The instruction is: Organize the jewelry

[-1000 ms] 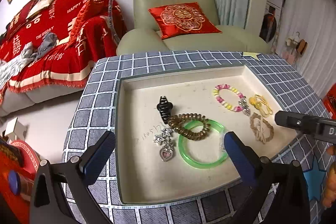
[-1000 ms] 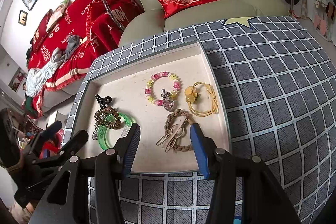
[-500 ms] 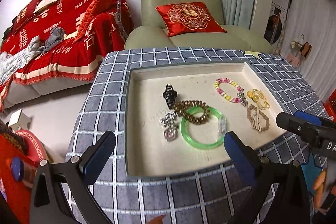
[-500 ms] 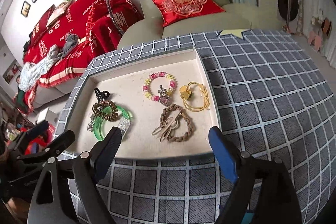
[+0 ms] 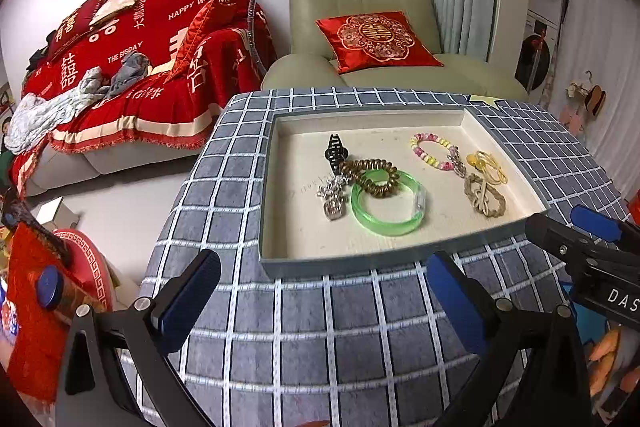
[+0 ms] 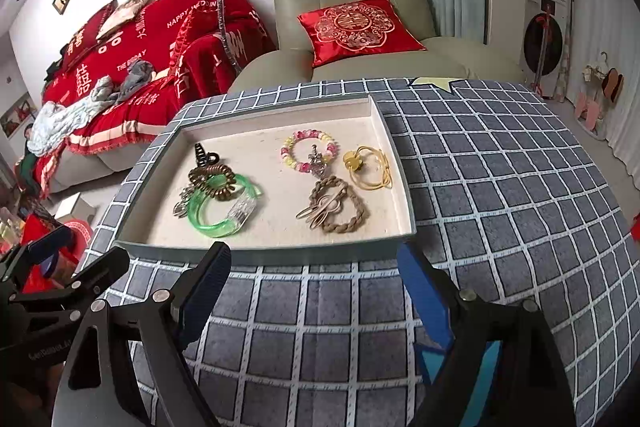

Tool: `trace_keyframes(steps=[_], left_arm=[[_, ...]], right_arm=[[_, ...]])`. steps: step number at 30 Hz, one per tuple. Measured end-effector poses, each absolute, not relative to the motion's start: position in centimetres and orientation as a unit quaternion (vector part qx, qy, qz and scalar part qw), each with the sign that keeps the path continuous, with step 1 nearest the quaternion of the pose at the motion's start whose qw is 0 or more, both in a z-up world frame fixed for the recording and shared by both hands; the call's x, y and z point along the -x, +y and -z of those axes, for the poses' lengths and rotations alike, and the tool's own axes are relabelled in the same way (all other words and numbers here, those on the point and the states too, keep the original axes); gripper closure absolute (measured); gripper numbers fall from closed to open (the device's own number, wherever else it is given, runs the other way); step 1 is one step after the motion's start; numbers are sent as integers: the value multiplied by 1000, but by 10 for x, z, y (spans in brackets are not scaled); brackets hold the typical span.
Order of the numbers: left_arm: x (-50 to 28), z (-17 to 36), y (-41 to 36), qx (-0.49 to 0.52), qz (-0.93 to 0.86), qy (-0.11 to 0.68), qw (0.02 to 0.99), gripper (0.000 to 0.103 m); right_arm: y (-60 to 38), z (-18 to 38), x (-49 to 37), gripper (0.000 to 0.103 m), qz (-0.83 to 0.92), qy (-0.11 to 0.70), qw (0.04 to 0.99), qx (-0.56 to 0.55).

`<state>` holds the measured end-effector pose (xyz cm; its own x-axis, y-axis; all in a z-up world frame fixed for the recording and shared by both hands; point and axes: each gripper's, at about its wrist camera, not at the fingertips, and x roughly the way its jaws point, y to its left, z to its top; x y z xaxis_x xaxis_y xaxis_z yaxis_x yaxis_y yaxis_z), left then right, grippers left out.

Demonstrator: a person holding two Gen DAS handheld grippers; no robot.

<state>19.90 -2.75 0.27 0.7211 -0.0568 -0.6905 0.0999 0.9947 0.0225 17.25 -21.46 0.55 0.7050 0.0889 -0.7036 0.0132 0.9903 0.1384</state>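
Both hand-held grippers have pulled back from the tray to the near edge of the desk: the left hand-held gripper and right hand-held gripper are spread wide, holding nothing. All the jewelry lies in the tray, including the green bangle and braided band, so organizing looks essentially finished.

I count one tray holding one green bangle, one beaded bracelet and one black claw clip. I also count three hair ties: coiled, yellow and braided. One silver charm lies there too.
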Motion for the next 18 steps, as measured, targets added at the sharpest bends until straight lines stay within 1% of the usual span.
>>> trace_keyframes(steps=[18], left_arm=[[-146, -2, -26, -28, 17, 359, 933, 0]], right_arm=[[-200, -13, -126, 16, 8, 362, 932, -29]])
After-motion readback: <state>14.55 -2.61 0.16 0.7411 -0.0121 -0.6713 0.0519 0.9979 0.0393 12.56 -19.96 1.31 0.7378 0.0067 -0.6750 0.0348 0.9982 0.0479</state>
